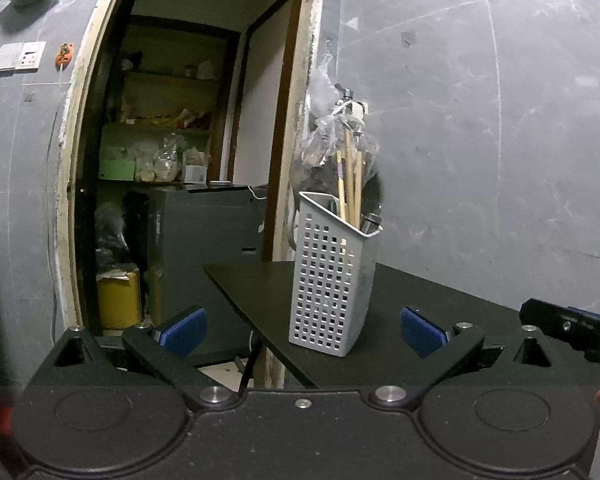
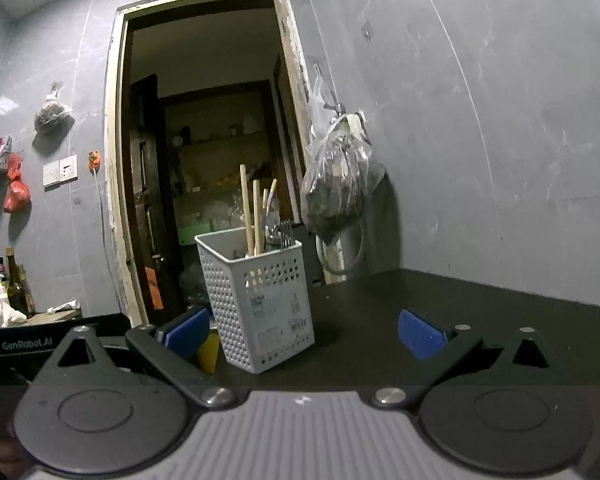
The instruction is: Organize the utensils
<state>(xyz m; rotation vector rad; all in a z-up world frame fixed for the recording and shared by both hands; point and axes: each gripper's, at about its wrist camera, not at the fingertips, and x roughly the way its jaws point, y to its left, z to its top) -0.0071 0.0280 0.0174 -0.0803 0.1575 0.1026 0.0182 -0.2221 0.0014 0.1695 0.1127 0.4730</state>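
Observation:
A grey perforated utensil holder point(image 1: 332, 276) stands upright on a black table point(image 1: 440, 312). Wooden chopsticks point(image 1: 350, 184) and metal utensils stick out of it. It also shows in the right wrist view point(image 2: 260, 300), with chopsticks point(image 2: 250, 212) and a fork point(image 2: 285, 232) in it. My left gripper point(image 1: 302, 330) is open and empty, a little in front of the holder. My right gripper point(image 2: 302, 332) is open and empty, also just in front of the holder. The right gripper's body shows at the right edge of the left wrist view point(image 1: 572, 330).
An open doorway point(image 1: 188, 140) behind the table leads into a storeroom with shelves. A plastic bag point(image 2: 336, 176) hangs on the grey wall right of the door frame. Bottles point(image 2: 4, 284) stand on a counter at far left. The table's left edge point(image 1: 240, 308) drops off near the holder.

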